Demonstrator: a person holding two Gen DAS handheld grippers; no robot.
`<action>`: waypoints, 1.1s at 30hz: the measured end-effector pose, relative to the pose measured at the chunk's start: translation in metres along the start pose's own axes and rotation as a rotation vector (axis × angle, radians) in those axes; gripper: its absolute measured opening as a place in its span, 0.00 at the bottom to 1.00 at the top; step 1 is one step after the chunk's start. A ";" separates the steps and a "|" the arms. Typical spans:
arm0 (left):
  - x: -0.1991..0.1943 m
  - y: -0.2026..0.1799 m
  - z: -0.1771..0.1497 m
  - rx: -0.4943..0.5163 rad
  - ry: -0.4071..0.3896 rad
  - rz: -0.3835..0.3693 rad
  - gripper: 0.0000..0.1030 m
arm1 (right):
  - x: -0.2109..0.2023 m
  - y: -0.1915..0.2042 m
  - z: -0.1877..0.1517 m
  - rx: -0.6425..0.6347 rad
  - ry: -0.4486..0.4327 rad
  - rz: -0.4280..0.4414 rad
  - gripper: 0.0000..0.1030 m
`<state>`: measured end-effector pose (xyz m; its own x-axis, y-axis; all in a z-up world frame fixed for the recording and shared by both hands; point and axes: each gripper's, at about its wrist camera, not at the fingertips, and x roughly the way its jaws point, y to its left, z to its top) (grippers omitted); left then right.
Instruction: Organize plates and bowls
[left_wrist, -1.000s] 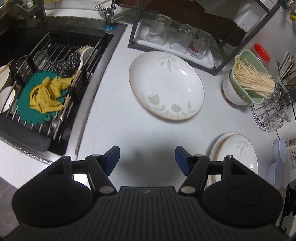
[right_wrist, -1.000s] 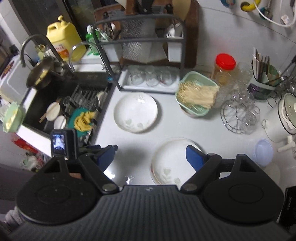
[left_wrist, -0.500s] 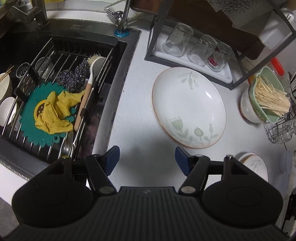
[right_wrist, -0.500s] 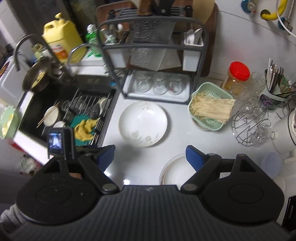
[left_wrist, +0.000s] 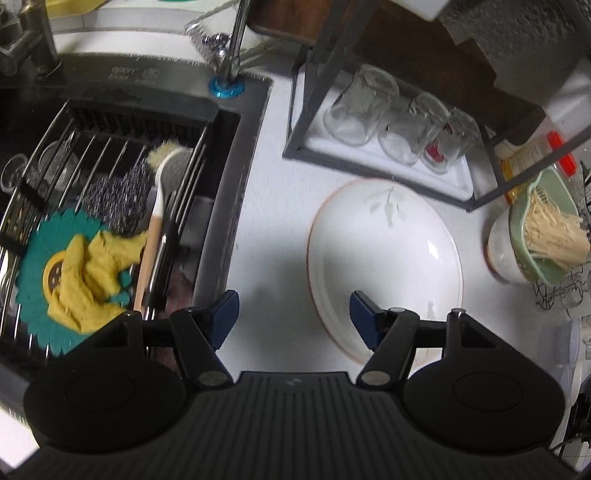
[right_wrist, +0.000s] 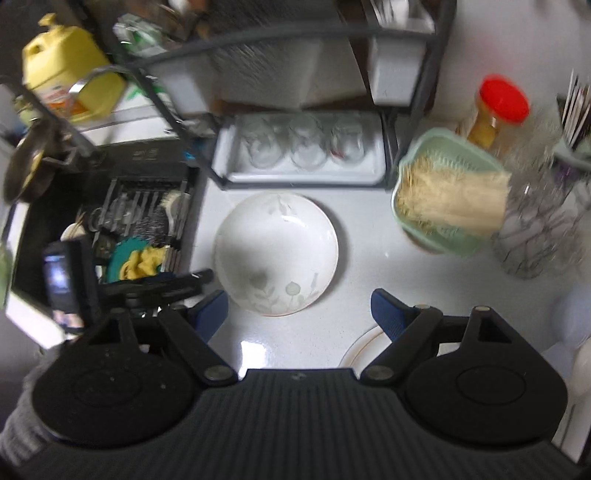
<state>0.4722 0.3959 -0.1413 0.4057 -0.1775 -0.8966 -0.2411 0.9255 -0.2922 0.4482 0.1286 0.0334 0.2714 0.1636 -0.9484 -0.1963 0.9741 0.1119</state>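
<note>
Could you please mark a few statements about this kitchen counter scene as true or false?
1. The left gripper is open and holds nothing. True.
2. The large floral plate sits inside the sink. False: it lies on the white counter, to the right of the sink.
3. Three clear glasses stand upside down on the tray under the rack. True.
4. The yellow cloth lies on the plate. False: it lies on the teal mat in the sink rack.
5. The right gripper is clamped on a bowl. False: it is open and empty.
</note>
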 end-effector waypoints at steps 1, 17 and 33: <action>0.002 0.001 0.004 0.003 -0.002 0.000 0.69 | 0.011 -0.006 0.000 0.029 -0.002 0.013 0.83; 0.044 0.013 0.031 0.065 0.070 -0.156 0.69 | 0.121 -0.054 -0.011 0.332 -0.093 0.166 0.83; 0.077 -0.010 0.058 0.213 0.141 -0.269 0.47 | 0.188 -0.089 -0.024 0.460 -0.190 0.141 0.56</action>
<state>0.5572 0.3927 -0.1878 0.3007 -0.4542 -0.8386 0.0521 0.8858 -0.4611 0.4941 0.0690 -0.1619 0.4472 0.2822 -0.8488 0.1799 0.9012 0.3944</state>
